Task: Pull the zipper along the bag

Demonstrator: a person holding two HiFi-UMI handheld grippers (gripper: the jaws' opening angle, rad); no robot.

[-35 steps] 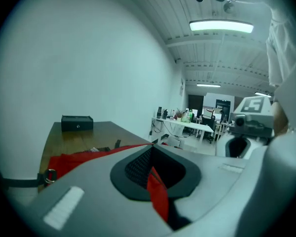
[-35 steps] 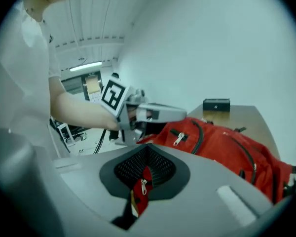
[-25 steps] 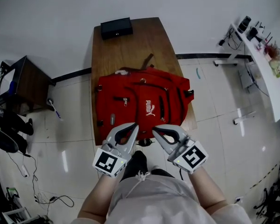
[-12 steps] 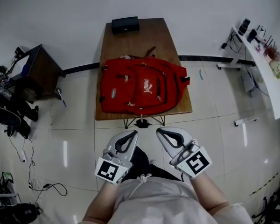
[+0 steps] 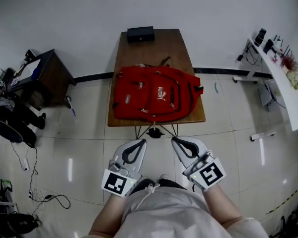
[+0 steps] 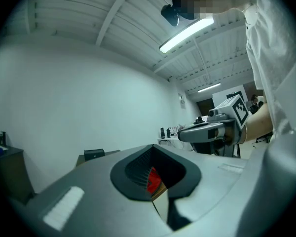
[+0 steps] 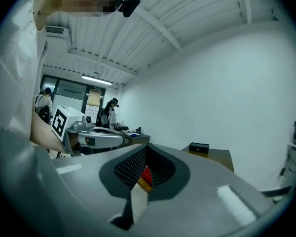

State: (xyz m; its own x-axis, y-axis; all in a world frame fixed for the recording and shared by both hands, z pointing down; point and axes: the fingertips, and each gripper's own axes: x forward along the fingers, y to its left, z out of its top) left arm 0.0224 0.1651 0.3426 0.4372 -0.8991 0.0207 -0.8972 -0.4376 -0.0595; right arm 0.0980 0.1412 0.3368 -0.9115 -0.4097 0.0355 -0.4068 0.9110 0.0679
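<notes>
Tiled floor surrounds a wooden table (image 5: 154, 46) carrying a red backpack (image 5: 156, 95) lying flat (white "PUMA" lettering) and a black box (image 5: 140, 33). Left gripper (image 5: 140, 142) and right gripper (image 5: 176, 140) hover short of the table, both clenched empty.

A brown wooden table (image 5: 154, 48) stands end-on to the white wall, with a small black box (image 5: 140, 33) at its far edge. Off to the left, a dark cabinet (image 5: 44, 76) sits on the pale tiled floor (image 5: 89, 148), and black cables (image 5: 59, 198) trail nearby. On the right runs a second, white table (image 5: 284, 86), cluttered with small gear. A strip light (image 6: 185, 33) glows overhead.
</notes>
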